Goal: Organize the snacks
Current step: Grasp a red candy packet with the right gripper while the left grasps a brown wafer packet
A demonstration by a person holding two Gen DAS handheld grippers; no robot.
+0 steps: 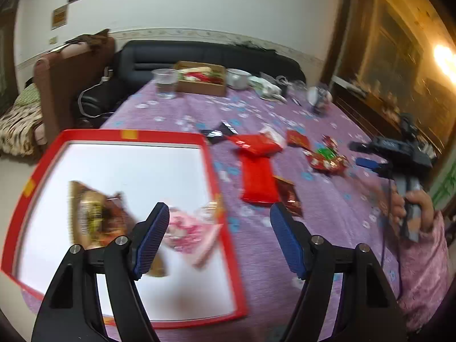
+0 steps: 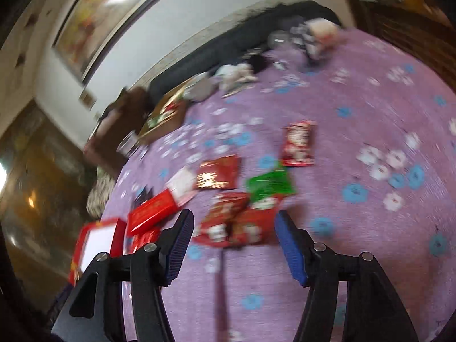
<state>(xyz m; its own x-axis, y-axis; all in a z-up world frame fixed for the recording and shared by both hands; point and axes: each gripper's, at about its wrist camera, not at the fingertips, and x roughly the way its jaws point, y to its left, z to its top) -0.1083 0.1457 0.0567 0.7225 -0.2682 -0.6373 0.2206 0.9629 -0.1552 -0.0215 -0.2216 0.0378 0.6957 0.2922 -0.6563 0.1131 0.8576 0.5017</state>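
Observation:
A red-rimmed white box (image 1: 119, 135) lies on the purple tablecloth; it also shows in the right wrist view (image 2: 114, 236). Inside it lie a brown-gold snack packet (image 1: 94, 213) and a pink packet (image 1: 191, 230). My left gripper (image 1: 219, 213) is open and empty above the box's right rim. Loose snacks lie to the right: a red bar pack (image 1: 258, 179), a brown packet (image 1: 289, 196), small red packets (image 1: 327, 159). My right gripper (image 2: 233, 222) is open and empty over red packets (image 2: 236, 222), with a green packet (image 2: 269, 185) and other red packets (image 2: 297, 144) beyond. The right gripper also shows in the left wrist view (image 1: 367, 154).
At the table's far end stand a clear plastic cup (image 1: 165, 82), a cardboard box of snacks (image 1: 202, 78), a white bowl (image 1: 238, 78) and other clutter. A dark sofa (image 1: 199, 54) and a brown chair (image 1: 62, 85) stand behind the table.

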